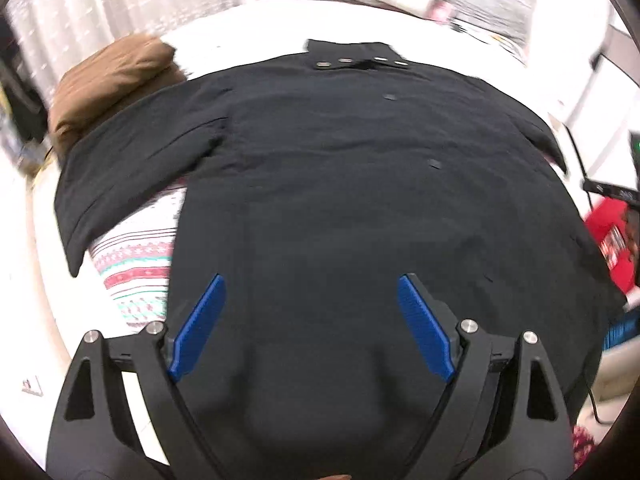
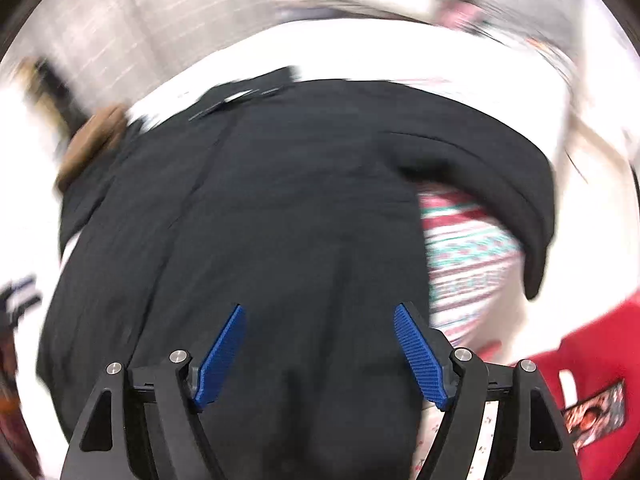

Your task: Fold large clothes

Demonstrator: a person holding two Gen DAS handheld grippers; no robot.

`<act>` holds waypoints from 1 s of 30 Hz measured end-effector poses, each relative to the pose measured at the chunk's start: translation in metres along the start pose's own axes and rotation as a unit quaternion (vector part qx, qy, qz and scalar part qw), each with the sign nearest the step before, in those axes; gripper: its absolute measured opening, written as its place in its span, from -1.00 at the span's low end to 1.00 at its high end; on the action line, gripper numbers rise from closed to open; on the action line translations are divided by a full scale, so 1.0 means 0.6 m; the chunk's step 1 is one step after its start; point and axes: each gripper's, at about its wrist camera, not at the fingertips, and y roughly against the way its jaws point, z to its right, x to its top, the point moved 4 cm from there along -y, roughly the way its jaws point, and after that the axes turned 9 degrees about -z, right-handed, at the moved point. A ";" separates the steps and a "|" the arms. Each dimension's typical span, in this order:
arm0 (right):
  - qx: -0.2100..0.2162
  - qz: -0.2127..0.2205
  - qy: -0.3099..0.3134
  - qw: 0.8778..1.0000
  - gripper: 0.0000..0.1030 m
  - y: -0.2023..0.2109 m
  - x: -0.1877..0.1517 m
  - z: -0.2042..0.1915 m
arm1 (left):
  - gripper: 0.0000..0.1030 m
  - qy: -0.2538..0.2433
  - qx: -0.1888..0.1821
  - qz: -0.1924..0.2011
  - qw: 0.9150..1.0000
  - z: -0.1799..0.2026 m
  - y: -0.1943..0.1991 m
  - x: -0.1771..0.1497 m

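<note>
Black coat lies flat on the white bed, long axis 6-to-12, collar at 12 o'clock. Left gripper and right gripper: jaws spread, empty, above the hem.

Bright indoor light, fisheye warp, blur.
We see the white bed blown out w/ glare; black coat reads flat, little detail. Right wrist view heavily motion-smeared, left only soft at edges; dark vignette in corners.
</note>
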 end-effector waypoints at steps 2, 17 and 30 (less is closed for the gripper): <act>-0.010 0.002 -0.031 0.999 0.52 -0.006 0.009 0.028 | 0.71 0.035 0.015 -0.003 0.999 -0.037 -0.014 0.015; -0.005 -0.047 0.055 0.997 0.61 -0.114 0.097 -0.117 | 0.70 0.383 -0.078 0.021 0.920 -0.400 -0.185 0.009; 0.025 -0.056 0.087 0.994 0.61 -0.191 0.132 -0.241 | 0.54 0.559 -0.176 0.135 0.799 -0.545 -0.242 -0.023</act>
